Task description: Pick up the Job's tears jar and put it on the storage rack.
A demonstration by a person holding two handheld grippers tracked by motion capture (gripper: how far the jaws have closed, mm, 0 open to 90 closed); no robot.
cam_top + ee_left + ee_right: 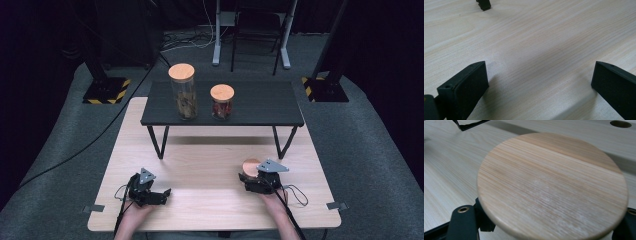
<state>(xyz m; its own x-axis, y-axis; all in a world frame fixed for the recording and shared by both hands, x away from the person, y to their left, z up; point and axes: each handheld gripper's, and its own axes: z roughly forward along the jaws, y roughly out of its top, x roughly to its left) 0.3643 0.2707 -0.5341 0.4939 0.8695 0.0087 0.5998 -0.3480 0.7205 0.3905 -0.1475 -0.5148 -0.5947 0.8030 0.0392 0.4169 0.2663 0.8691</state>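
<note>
A round wooden lid (250, 165) lies flat just above the light table (210, 210) at the front right, with my right gripper (248, 176) shut on it from the near side. In the right gripper view the lid (551, 187) spreads over the jaws, and my right gripper (546, 226) grips under its rim; what lies beneath the lid is hidden. At the front left, my left gripper (162, 195) rests low on the table. Its jaws stand wide apart over bare wood in the left gripper view, so the left gripper (539, 82) is open and holds nothing.
A low black shelf (260, 105) on thin legs spans the far half of the table. A tall glass jar (182, 97) and a shorter jar (222, 102), both with wooden lids, stand on it. One shelf foot (483, 4) is ahead of the left gripper.
</note>
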